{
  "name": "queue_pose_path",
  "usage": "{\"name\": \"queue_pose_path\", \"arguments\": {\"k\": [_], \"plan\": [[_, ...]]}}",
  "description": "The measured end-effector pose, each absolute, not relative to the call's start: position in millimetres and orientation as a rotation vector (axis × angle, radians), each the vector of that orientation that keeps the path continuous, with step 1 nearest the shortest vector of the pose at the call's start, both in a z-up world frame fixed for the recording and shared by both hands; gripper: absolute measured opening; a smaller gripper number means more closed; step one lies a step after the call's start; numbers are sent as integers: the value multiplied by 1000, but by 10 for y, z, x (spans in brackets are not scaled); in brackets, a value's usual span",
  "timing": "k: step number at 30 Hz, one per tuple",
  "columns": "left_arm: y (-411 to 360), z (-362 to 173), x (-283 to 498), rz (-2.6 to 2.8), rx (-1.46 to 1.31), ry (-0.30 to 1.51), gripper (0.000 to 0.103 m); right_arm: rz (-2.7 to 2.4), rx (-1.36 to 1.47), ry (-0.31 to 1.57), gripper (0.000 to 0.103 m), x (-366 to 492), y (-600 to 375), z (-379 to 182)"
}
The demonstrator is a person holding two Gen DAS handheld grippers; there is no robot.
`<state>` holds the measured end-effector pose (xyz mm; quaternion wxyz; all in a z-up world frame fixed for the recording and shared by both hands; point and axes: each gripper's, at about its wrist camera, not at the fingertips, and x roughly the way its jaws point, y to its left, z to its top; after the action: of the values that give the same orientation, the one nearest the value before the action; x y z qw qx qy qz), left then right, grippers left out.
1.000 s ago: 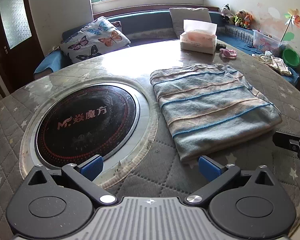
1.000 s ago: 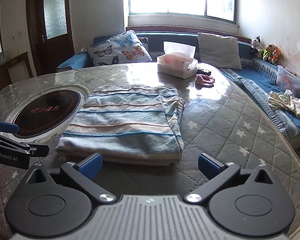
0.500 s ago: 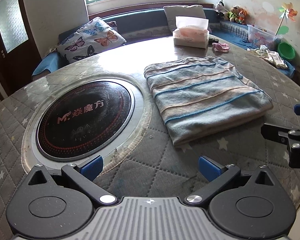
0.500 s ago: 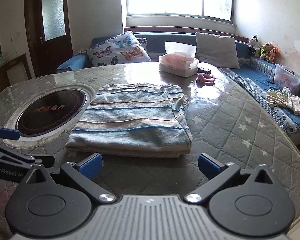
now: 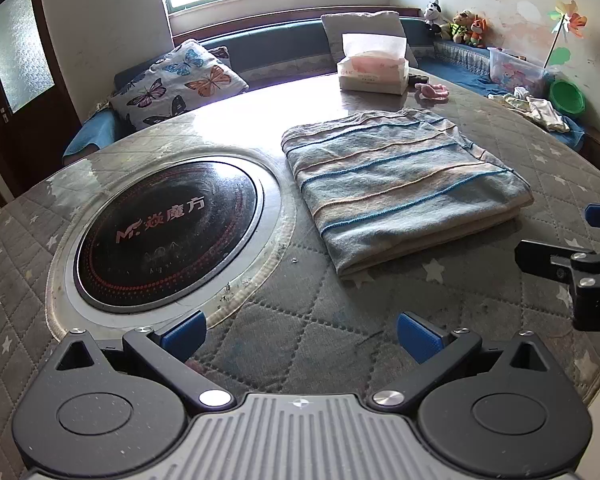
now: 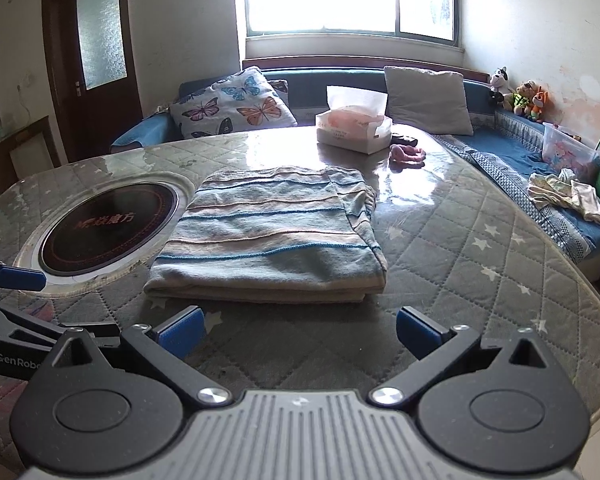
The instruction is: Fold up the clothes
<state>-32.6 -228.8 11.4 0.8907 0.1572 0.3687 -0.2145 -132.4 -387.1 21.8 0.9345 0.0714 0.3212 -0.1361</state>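
Left wrist view shows the striped garment [image 5: 404, 184] lying folded in a flat, layered rectangle on the worktop [image 5: 300, 340] beside the hob [image 5: 168, 232]; left tongs [image 5: 300, 332] and right tongs [image 6: 298, 330] spread, empty, short of it; folding looks complete.

The folded striped garment [image 5: 404, 188] lies flat on the quilted table [image 5: 340, 344], just right of the round black cooktop [image 5: 166, 232]. Nearer than the garment, the left gripper [image 5: 300, 330] hovers with jaws wide apart (nothing between them); beyond the garment stands a tissue box [image 5: 374, 70]
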Motion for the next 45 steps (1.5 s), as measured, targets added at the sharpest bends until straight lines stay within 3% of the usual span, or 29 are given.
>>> {"name": "queue_pose_path", "arguments": {"k": [45], "plan": [[-2191, 174, -748, -478, 336, 708, 103, -275, 136, 606, 103, -1608, -3549, 353]]}}
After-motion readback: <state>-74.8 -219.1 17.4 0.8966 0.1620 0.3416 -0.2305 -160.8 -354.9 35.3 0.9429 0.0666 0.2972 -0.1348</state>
